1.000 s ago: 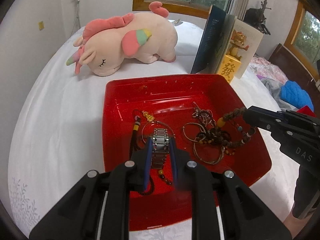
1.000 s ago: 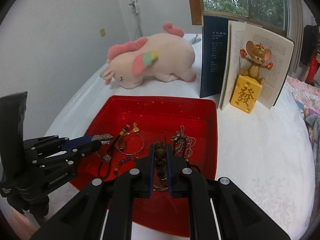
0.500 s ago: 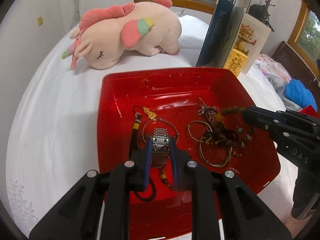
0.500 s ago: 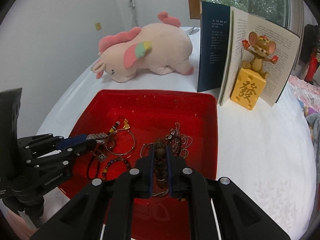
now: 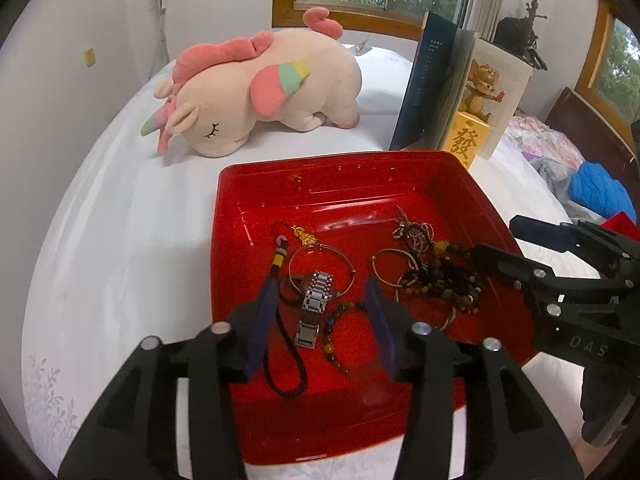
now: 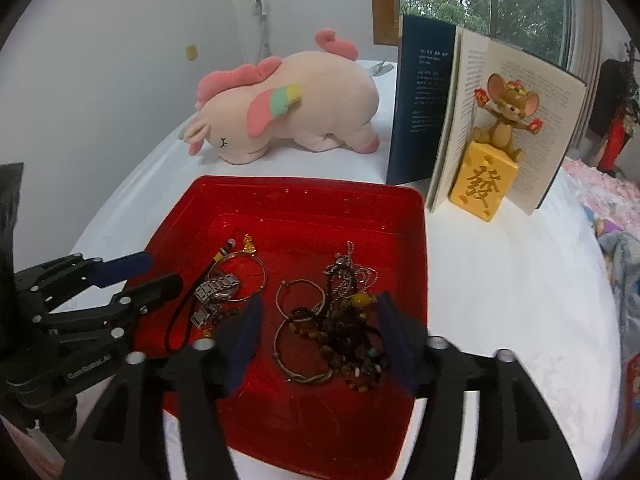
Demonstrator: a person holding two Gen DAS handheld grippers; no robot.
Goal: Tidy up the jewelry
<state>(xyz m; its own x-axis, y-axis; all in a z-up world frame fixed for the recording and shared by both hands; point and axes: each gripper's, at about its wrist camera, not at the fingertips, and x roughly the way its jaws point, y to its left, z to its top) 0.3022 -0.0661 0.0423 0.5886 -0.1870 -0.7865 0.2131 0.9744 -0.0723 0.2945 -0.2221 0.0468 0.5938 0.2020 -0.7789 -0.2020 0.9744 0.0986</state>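
Note:
A red tray (image 5: 332, 160) (image 6: 300, 182) sits on the white bed. In it lie a silver watch (image 5: 314, 308) (image 6: 216, 292), thin bangles (image 5: 322, 264), a black cord with a gold charm, and a heap of brown bead bracelets (image 5: 440, 276) (image 6: 348, 344). My left gripper (image 5: 320, 320) (image 6: 158, 272) hangs over the tray's left half, jaws opening. The watch lies between them, free of the pads. My right gripper (image 6: 320, 332) (image 5: 500, 240) is over the right half, jaws also opening. The bead heap lies between them, untouched.
Behind the tray lie a pink plush unicorn (image 5: 260, 92) (image 6: 296, 108) and an upright open book (image 6: 460, 120), with a mouse figurine on a yellow block (image 6: 488, 176) in front of it. Blue cloth (image 5: 600, 192) lies at the right.
Both grippers were shut, the left on the watch and the right on a bead bracelet. Both have opened, and the watch and beads now lie loose in the tray.

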